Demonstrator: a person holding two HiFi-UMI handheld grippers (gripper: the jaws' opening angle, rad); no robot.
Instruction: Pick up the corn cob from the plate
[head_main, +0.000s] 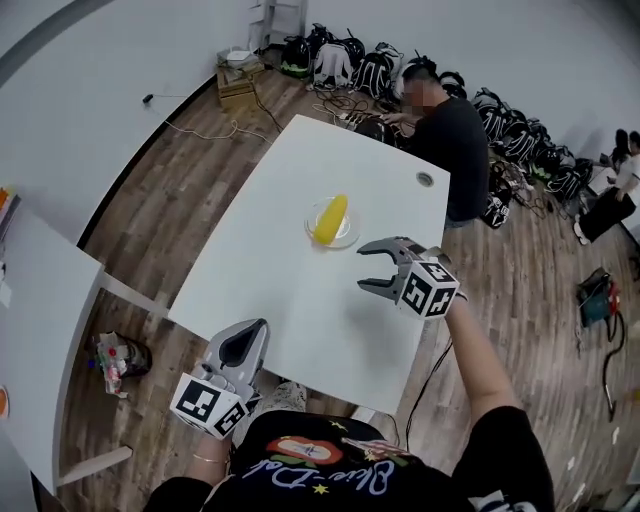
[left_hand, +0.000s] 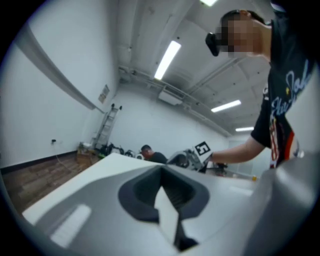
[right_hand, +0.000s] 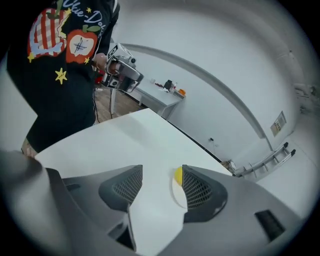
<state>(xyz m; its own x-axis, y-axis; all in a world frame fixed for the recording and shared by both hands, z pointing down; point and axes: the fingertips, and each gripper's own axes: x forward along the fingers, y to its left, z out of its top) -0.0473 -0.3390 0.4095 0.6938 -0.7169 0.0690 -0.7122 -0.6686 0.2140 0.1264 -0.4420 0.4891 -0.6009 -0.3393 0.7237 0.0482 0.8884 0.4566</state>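
Corn cob (head_main: 331, 219) lies on small plate (head_main: 346, 241), mid-desk (head_main: 290, 300), untouched. Right tongs (head_main: 362, 268) spread wide, empty, angled down toward cob, short of plate; likely lining up grasp. Left tongs (head_main: 260, 330) pressed together, idle at desk's near edge, clear of reach.

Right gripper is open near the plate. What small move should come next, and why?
Probably ease the right gripper forward toward the corn cob and shift it sideways to centre it: the jaws stand apart and empty, short of the plate, and in the right gripper view the cob peeks from behind one jaw.
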